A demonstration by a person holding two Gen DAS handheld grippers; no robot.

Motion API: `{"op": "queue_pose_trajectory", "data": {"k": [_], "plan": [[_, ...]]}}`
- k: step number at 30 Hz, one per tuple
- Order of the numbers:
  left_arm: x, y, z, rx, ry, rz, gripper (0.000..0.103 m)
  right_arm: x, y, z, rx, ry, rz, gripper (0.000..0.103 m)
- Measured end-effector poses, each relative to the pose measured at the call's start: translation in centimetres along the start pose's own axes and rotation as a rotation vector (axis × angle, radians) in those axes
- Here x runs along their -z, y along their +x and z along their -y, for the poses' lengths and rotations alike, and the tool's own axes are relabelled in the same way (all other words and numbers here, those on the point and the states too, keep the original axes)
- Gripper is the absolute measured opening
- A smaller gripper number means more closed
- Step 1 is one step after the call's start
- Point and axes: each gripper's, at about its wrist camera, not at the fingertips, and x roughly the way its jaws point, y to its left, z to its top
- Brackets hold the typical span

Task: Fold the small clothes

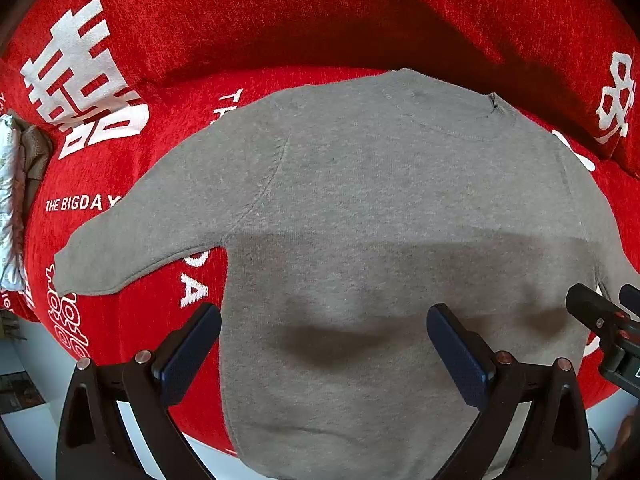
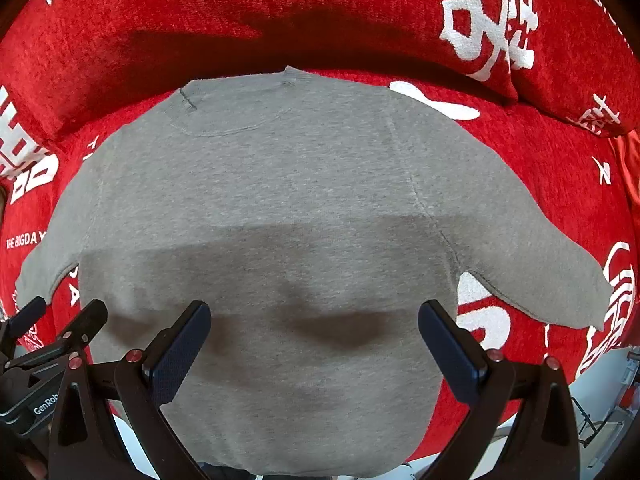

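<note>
A small grey sweater (image 1: 360, 184) lies spread flat, back up, on a red sofa seat, its collar toward the backrest and both sleeves stretched out sideways. My left gripper (image 1: 324, 320) hovers open above the lower left part of the body, nothing between its fingers. In the right wrist view the same sweater (image 2: 280, 184) fills the middle, and my right gripper (image 2: 314, 318) hangs open over its lower right part, empty. Each gripper shows at the edge of the other's view: the right gripper (image 1: 600, 312) at right, the left gripper (image 2: 60, 316) at left.
The red sofa cover (image 1: 120, 320) bears white lettering and large characters. The backrest cushion (image 1: 320, 12) rises behind the collar. A brown and silvery bundle (image 1: 16, 184) sits at the far left. The seat's front edge drops to a pale floor (image 1: 36, 360).
</note>
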Motion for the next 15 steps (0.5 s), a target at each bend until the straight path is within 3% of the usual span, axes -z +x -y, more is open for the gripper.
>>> {"op": "queue_pose_trajectory", "data": {"k": [15], "plan": [[0.56,0.03,-0.74,-0.065,0.002,0.019,0.103,0.19,-0.01,-0.54,0.006,-0.007,0.001,0.103]]}}
